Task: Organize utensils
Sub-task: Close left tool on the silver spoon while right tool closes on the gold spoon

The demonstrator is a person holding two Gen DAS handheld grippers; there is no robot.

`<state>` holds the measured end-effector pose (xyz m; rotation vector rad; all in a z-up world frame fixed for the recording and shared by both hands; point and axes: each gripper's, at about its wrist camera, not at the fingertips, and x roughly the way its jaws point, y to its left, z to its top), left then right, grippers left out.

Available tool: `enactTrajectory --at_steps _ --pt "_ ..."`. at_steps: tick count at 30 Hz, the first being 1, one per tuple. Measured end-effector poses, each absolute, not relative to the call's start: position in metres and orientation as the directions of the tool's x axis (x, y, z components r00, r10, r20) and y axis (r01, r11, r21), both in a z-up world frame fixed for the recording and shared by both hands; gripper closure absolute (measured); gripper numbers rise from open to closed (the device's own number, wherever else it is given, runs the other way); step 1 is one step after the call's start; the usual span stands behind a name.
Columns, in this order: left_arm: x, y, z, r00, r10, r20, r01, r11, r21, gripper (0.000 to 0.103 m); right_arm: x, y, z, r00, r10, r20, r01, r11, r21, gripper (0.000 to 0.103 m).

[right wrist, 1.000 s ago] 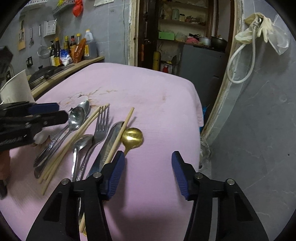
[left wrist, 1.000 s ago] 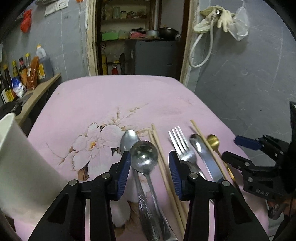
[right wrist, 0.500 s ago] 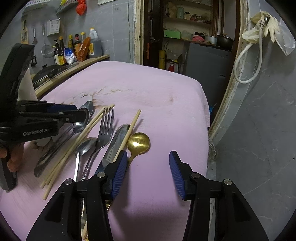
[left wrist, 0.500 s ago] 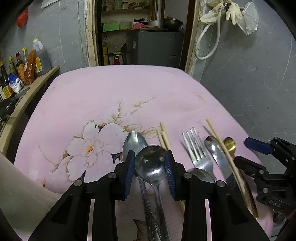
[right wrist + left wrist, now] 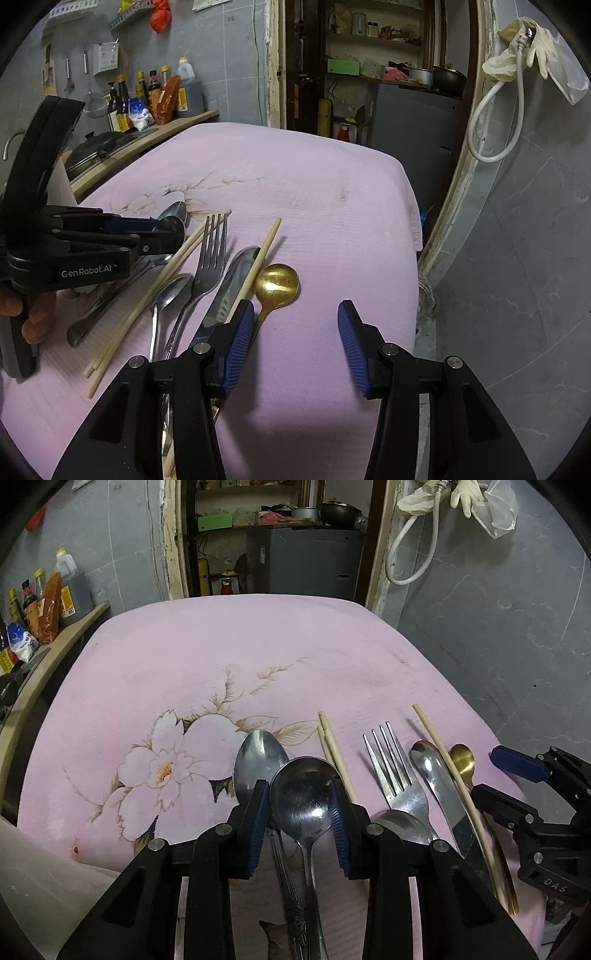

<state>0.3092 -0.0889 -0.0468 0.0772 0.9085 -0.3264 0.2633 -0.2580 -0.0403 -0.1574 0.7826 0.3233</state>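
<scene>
Here, a worktop (image 5: 229, 646) draped in a pink cloth printed with a white flower (image 5: 166, 764) carries a row of utensils. At its left edge a white container (image 5: 33, 878) shows in part. The left gripper (image 5: 301, 819) points down at the row; its jaws have just been closing and now clamp the bowl of a steel spoon (image 5: 303, 805) between the blue pads. A second steel spoon (image 5: 258, 757) lies just beside it on the left, its bowl partly under the left pad. To the right lie a pair of chopsticks (image 5: 332, 746), a fork (image 5: 391, 771) with a small spoon (image 5: 402, 825) touching its handle, a knife (image 5: 436, 779), a single chopstick (image 5: 443, 753) laid along the knife, and a gold spoon (image 5: 461, 760) at the far right of the row. The right gripper (image 5: 295, 343) hangs over bare cloth near the gold spoon, jaws released with nothing between them; its left pad sits just above the gold spoon's handle and the knife. Fingers (image 5: 35, 321) of a person's hand show on the left gripper's handle in the right wrist view.
</scene>
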Motion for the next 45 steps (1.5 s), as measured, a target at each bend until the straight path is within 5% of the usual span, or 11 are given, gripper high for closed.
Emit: enactTrajectory --at_steps 3,12,37,45 --pt "0.307 -0.088 -0.047 0.566 -0.252 -0.785 0.31 0.947 -0.08 0.089 0.264 -0.258 -0.041 0.663 0.229 -0.713 -0.344 0.939 -0.019 0.058" --pt "0.29 -0.077 -0.039 0.575 -0.266 -0.774 0.256 0.957 -0.139 0.103 0.26 -0.255 -0.044 0.662 0.224 -0.715 -0.353 0.935 -0.034 0.058" --pt "0.254 -0.071 -0.03 0.619 -0.325 -0.715 0.244 0.945 -0.218 0.103 0.288 -0.244 -0.049 0.606 0.175 -0.776 -0.349 0.935 -0.063 0.063" --pt "0.248 -0.071 -0.028 0.63 -0.337 -0.7 0.256 0.941 -0.222 0.103 0.287 -0.241 -0.048 0.596 0.178 -0.783 -0.359 0.931 -0.062 0.077"
